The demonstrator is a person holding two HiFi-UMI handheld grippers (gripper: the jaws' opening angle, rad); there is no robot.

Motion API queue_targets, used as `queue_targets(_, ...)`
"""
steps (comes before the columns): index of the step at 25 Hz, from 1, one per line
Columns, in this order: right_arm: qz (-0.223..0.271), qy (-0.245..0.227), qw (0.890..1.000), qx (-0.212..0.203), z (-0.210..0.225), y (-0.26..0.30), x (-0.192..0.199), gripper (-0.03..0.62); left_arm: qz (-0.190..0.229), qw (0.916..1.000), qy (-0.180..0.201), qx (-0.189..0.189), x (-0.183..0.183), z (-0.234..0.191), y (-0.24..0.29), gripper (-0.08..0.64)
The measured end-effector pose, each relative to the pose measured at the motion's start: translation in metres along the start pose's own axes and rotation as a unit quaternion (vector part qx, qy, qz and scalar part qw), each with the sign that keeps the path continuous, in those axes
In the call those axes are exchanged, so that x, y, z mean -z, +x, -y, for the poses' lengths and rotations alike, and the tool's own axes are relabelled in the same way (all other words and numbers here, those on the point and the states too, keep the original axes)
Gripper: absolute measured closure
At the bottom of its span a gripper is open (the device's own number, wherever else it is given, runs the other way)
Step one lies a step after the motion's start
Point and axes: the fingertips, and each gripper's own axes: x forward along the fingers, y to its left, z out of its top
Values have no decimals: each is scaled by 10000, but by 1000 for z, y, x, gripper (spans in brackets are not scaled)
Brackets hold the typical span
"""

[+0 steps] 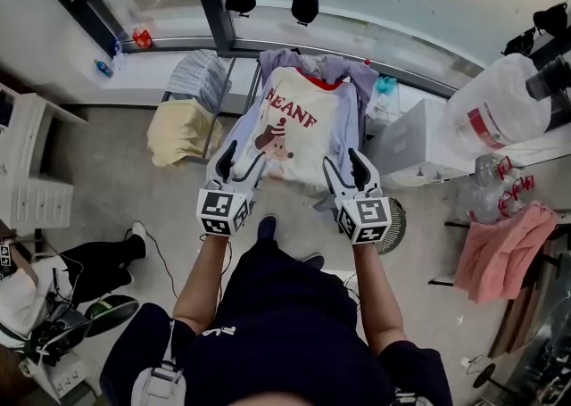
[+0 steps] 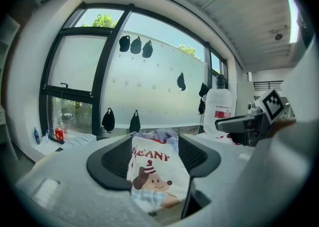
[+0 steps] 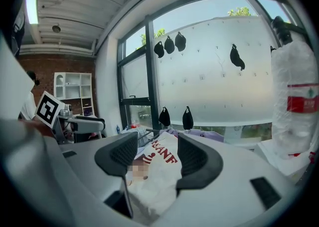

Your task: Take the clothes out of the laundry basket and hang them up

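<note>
A white T-shirt (image 1: pixel 290 128) with red letters and a cartoon dog lies spread over a drying rack by the window, on top of a lavender garment (image 1: pixel 350 78). My left gripper (image 1: pixel 239 163) is at the shirt's lower left edge and my right gripper (image 1: pixel 345 169) at its lower right edge. Both stand open. In the left gripper view the shirt (image 2: pixel 152 171) shows between the wide-apart jaws of the left gripper (image 2: pixel 154 157), not pinched. The right gripper view shows the same: the shirt (image 3: pixel 159 163) lies beyond the right gripper (image 3: pixel 155 158), untouched by the pads.
A grey cloth (image 1: pixel 198 74) and a yellow cloth (image 1: pixel 178 132) hang on the rack's left part. A pink cloth (image 1: pixel 500 252) hangs at the right. A big water bottle (image 1: pixel 495 110) and a white box (image 1: pixel 406 141) stand right of the rack. White shelves (image 1: pixel 31 177) are at the left.
</note>
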Motion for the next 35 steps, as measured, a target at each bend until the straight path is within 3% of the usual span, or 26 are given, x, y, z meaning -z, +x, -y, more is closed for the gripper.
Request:
queue_targets(12, 271, 280, 9991, 175, 11, -28, -11, 340, 112, 9998, 150, -74, -14, 7, -20, 279)
queue_targets(15, 318, 357, 9987, 159, 10, -32, -12, 380, 125, 9998, 138, -35, -14, 12, -22, 284)
queue_targets(17, 432, 404, 9979, 247, 12, -37, -14, 452, 181, 9997, 157, -110, -16, 14, -26, 347)
queue_targets(18, 506, 421, 9974, 298, 13, -40, -16, 564, 220, 9995, 172, -170, -17, 14, -29, 439)
queue_targets(19, 574, 427, 9969, 321, 14, -43, -18, 591, 259, 9993, 186, -194, -19, 15, -31, 538)
queue_targets(25, 567, 249, 9973, 387, 11, -48, -18, 594, 327, 9992, 190, 89, -22, 32, -34, 538)
queue_targets(35, 408, 118, 9982, 434, 11, -47, -14, 594, 240, 9994, 228, 62, -27, 33, -33, 538)
